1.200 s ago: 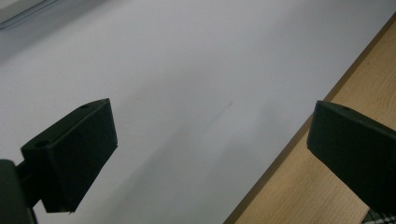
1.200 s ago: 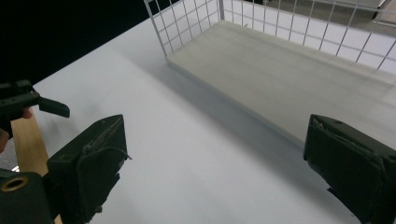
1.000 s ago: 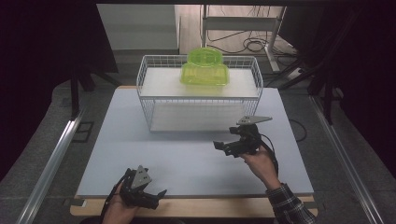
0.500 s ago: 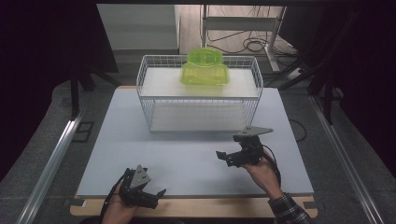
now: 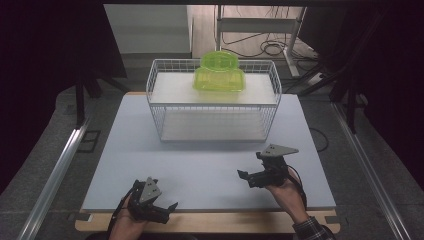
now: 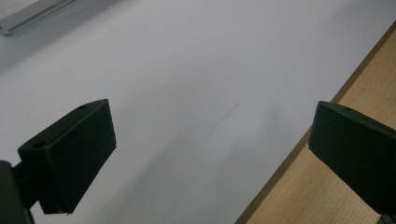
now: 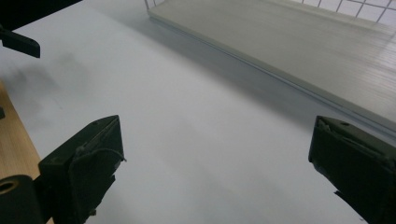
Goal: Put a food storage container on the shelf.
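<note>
**A:** Where's the green piece sitting?

**B:** The green plastic container [image 5: 219, 73] is upside down on the top shelf of the white wire rack [image 5: 213, 102], toward the middle and a little to the right. Its wider part lies across the shelf, left to right, with a round raised section on top. The lower shelf [image 7: 299, 42] of the rack is bare as far as I can see.

**A:** And from the tools, which way is it?

**B:** Straight ahead and higher up, at the far side of the white table [image 5: 125, 165]. Both grippers are low at the near edge, well apart from the rack. The right gripper [image 5: 259, 176] is the nearer one; it sits almost below the container's right side and points left across the table. The left gripper [image 5: 161, 210] is right at the wooden table edge [image 6: 327, 186], farther off and off to the left.

**A:** Jaws?

**B:** Spread wide on both, nothing between them. Each gripper view shows just bare tabletop in the gap.

**A:** So if the container is to be fetched?

**B:** I'd judge the right hand has the shorter path: turn forward, lift over the rack's front rim and come down onto the container, closing across its narrower depth rather than its long side
</note>
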{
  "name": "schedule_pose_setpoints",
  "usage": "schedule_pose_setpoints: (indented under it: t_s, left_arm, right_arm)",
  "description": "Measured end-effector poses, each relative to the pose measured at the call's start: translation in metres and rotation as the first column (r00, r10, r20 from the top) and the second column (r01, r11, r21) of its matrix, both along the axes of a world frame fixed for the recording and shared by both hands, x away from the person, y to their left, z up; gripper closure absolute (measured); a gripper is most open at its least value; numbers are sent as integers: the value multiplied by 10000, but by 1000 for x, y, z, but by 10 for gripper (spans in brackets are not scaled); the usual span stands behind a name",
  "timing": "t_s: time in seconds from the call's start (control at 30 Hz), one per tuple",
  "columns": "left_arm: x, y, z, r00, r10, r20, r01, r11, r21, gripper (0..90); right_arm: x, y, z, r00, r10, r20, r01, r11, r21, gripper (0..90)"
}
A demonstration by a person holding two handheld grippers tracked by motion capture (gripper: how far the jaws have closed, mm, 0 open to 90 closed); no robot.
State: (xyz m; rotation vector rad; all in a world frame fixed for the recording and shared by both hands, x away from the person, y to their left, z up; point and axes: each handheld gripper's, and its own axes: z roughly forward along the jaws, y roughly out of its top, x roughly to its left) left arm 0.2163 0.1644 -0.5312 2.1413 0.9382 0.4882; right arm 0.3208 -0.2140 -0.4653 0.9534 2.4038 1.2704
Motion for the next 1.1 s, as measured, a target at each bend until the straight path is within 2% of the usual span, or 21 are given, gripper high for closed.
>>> schedule_pose_setpoints:
  t_s: [0.57, 0.83, 1.1]
  left_arm:
    - [0, 0, 0, 10000, -28, 43, 28, 10000, 59, 2]
    - [0, 0, -1, 9999, -94, 41, 94, 9998, 151, 0]
    - [1, 0, -2, 9999, -140, -17, 140, 9997, 185, 0]
  right_arm:
    - [-18, -21, -21, 9987, -501, -31, 499, 9978, -438, 31]
    - [-24, -23, -33, 9978, -650, -157, 632, 9933, -964, 16]
    - [-26, -25, -44, 9961, -746, -480, 675, 9887, -1341, 16]
